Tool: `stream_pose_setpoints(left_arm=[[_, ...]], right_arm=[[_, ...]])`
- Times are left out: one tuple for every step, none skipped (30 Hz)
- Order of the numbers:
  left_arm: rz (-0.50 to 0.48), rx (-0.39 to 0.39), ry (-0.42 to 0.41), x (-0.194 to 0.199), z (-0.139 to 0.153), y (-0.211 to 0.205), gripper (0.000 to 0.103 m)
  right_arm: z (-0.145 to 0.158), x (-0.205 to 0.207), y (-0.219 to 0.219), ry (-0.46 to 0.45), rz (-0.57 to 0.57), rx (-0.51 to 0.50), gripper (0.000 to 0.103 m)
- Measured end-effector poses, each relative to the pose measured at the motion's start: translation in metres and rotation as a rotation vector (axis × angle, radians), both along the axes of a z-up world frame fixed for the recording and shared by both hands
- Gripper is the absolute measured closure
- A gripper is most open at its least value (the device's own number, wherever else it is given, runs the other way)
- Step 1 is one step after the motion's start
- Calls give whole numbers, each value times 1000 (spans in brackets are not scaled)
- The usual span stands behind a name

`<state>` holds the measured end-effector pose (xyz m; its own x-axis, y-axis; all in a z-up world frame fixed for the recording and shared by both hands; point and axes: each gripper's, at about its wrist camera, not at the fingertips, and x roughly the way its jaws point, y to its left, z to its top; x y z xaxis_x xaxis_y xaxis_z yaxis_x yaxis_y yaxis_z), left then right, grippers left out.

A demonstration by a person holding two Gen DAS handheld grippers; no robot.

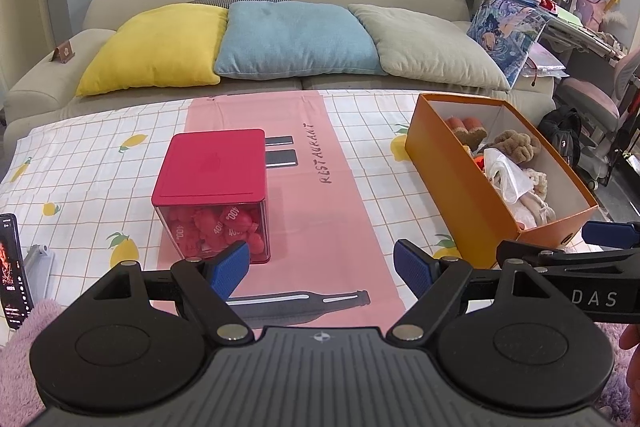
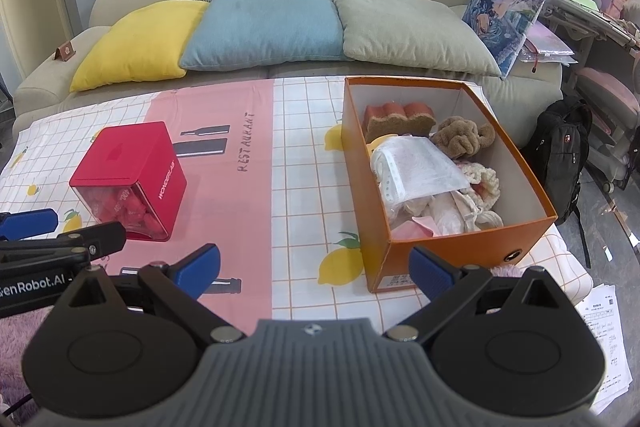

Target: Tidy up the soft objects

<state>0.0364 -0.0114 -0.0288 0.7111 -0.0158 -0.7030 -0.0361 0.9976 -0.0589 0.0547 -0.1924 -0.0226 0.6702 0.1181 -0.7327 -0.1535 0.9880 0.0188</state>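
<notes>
Both tools gape empty: left tool [image 1: 321,266] faces red box [image 1: 211,187], right tool [image 2: 314,269] near orange box [image 2: 472,247]

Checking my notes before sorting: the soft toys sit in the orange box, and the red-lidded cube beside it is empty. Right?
Not quite. The red-lidded cube is full of red pieces, as the left wrist view shows through its clear wall. The soft toys do sit in the orange box.
</notes>
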Motion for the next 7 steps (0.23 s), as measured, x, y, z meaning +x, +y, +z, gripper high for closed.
stream_pose_setpoints(left_arm=[[1, -1, -1, 0, 0, 0, 7], [0, -1, -1, 0, 0, 0, 7], [0, -2, -3, 0, 0, 0, 7], [-1, -3, -5, -1, 1, 0, 7], [-1, -2, -6, -1, 1, 0, 7], [-1, -1, -7, -1, 1, 0, 7], [0, 1, -7, -1, 1, 0, 7]], right_arm=[[0, 0, 0, 0, 0, 0, 4], [0, 0, 0, 1, 0, 0, 4], [0, 0, 0, 2, 1, 0, 4], [0, 0, 0, 3, 2, 0, 4], [0, -1, 0, 2, 2, 0, 4], [0, 0, 0, 2, 1, -1, 4], [0, 0, 0, 3, 1, -1, 4]])
